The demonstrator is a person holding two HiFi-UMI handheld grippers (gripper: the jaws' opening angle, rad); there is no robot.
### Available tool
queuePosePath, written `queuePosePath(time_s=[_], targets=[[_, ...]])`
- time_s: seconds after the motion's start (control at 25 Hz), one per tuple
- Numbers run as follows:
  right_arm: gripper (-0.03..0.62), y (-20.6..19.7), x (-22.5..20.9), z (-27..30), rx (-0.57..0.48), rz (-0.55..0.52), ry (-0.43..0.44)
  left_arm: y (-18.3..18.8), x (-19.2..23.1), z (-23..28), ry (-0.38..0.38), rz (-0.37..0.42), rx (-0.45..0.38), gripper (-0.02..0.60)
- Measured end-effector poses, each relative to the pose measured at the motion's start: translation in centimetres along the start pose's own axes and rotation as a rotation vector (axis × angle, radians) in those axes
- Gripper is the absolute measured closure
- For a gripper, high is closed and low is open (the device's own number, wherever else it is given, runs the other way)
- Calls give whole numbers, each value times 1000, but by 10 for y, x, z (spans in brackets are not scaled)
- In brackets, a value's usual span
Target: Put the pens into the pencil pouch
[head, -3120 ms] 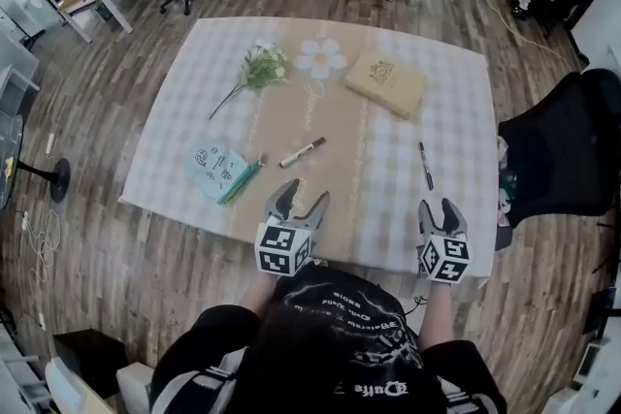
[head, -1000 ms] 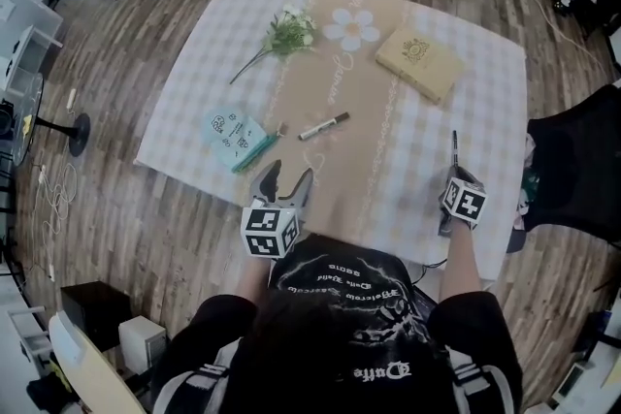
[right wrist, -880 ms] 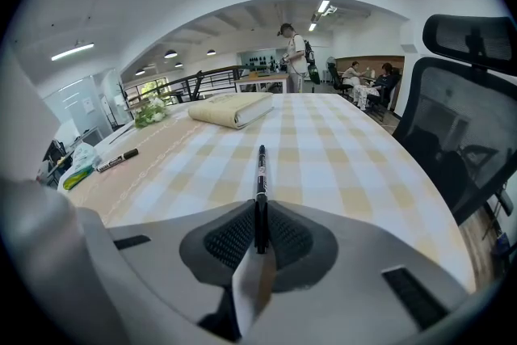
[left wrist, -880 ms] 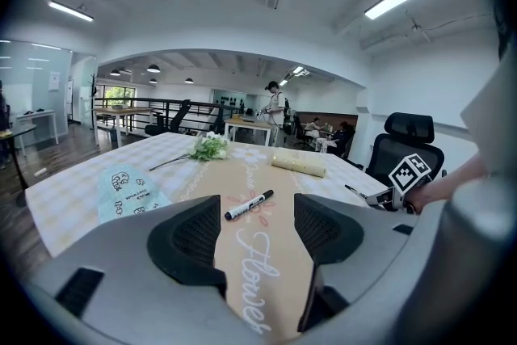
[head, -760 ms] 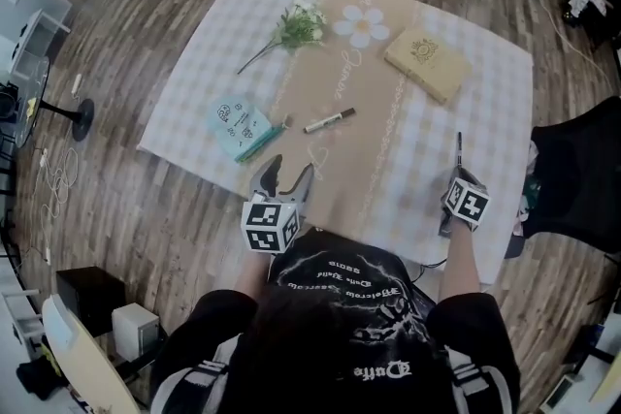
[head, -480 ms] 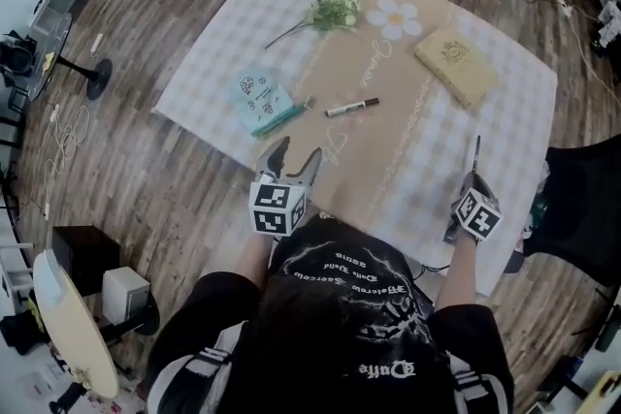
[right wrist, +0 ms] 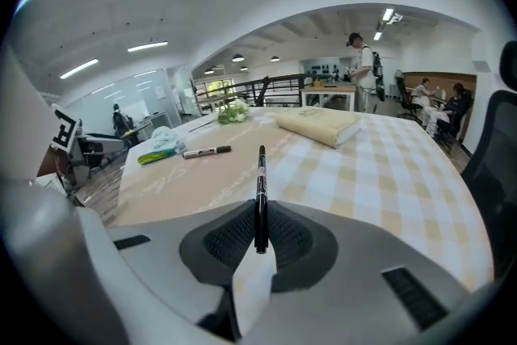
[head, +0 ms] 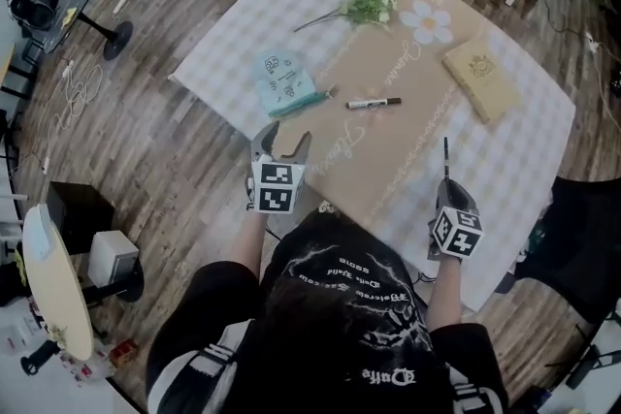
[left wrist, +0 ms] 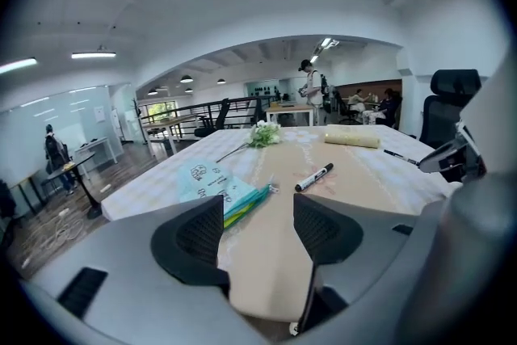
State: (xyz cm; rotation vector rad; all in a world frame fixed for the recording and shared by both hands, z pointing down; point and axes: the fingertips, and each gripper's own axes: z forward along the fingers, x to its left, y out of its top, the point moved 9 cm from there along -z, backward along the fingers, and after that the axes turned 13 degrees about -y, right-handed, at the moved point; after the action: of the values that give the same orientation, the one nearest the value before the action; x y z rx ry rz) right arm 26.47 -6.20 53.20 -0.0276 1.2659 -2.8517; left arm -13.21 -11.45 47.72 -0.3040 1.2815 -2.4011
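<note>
Since the earlier frame, the pen (head: 445, 158) has come off the cloth (head: 505, 160) at the right. It now sits clamped in your right gripper (head: 446, 187), jaws nearly closed on its tail end, with most of the barrel pointing forward. Your left gripper (head: 283, 139) has drifted toward the near left edge of the cloth. Its jaws are wide apart with nothing between them.

The pouch (head: 283, 82) lies flat just ahead of the left gripper, well apart from the pen. The marker (head: 374, 102) rests on the cloth beside the pouch, untouched.

My read is that the step in hand is the carry, and the left gripper should work first. Whether the pouch mouth is open, no view tells, so send the left jaws to the edge facing the marker. Pinch one lip only and lift it to make a gap.

Then swing the pen across low, passing on the near side of the marker so you don't knock it. Line the barrel up with the pouch's length and slide it in tip first. The grip is far back, so the pen may pivot if the tip catches — go slowly, and release only once most of it is inside.
</note>
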Motion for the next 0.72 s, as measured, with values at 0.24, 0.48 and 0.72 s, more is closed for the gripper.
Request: queuePosePath(time_s=[0.24, 0.48, 0.72], targets=[[540, 24, 57, -7, -59, -145, 174, -5, 18, -9, 93, 4, 39, 295], [540, 34, 101, -13, -97, -246, 296, -5, 28, -5, 89, 83, 116, 295], [540, 28, 124, -17, -85, -277, 354, -7, 48, 18, 38, 173, 205, 306]])
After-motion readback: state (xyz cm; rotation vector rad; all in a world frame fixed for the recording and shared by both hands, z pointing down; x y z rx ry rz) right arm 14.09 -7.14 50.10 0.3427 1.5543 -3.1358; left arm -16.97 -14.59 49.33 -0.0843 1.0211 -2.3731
